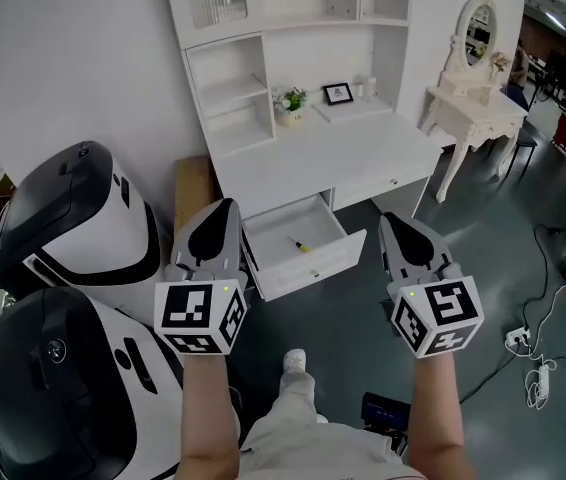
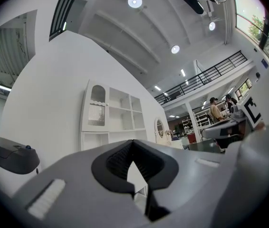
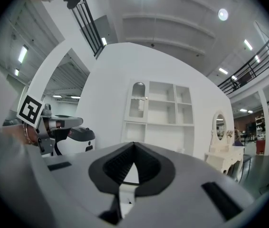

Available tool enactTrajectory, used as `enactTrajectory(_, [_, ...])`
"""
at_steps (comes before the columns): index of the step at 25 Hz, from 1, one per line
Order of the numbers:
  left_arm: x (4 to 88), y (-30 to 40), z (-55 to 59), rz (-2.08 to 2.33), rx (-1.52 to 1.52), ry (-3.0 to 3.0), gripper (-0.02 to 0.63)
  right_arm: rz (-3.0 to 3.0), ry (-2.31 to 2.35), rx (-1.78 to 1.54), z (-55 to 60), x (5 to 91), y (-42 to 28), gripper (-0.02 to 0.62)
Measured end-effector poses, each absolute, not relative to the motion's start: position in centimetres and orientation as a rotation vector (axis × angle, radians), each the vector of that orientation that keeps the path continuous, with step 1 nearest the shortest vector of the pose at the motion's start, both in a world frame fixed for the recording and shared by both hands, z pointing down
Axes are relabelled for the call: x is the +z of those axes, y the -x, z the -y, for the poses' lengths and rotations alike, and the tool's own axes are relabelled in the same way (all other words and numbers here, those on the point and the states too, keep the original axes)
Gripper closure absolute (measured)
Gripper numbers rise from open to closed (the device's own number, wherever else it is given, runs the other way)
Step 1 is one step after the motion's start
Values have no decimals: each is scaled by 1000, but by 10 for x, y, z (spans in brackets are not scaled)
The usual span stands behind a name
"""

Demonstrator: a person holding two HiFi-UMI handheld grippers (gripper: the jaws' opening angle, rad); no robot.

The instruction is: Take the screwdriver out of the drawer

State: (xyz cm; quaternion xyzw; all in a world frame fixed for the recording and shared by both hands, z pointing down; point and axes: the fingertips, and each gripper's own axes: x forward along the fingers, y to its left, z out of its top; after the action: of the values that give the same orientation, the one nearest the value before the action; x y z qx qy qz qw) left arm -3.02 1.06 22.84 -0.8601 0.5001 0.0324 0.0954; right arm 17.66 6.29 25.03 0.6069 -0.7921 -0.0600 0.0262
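Observation:
The white desk's drawer (image 1: 315,265) stands pulled open in the head view. A small screwdriver (image 1: 300,245) with a yellow handle lies inside it on the white bottom. My left gripper (image 1: 227,206) hovers just left of the drawer with its jaws shut and nothing in them. My right gripper (image 1: 386,219) hangs to the right of the drawer front, also shut and empty. In the left gripper view my left gripper (image 2: 133,142) points level at the white hutch (image 2: 110,113). In the right gripper view my right gripper (image 3: 133,144) faces the same hutch (image 3: 160,110).
Two large black-and-white machines (image 1: 83,218) (image 1: 53,378) stand at the left. A wooden stand (image 1: 192,183) sits beside the desk (image 1: 323,158). A white dressing table (image 1: 473,108) with an oval mirror is at the right. Cables and a power strip (image 1: 535,368) lie on the dark floor.

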Motion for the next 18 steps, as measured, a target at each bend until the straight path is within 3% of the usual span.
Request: enactTrajectory(18, [237, 54, 181, -1524, 141, 2571, 597, 2418, -1869, -282, 128, 237, -162, 588])
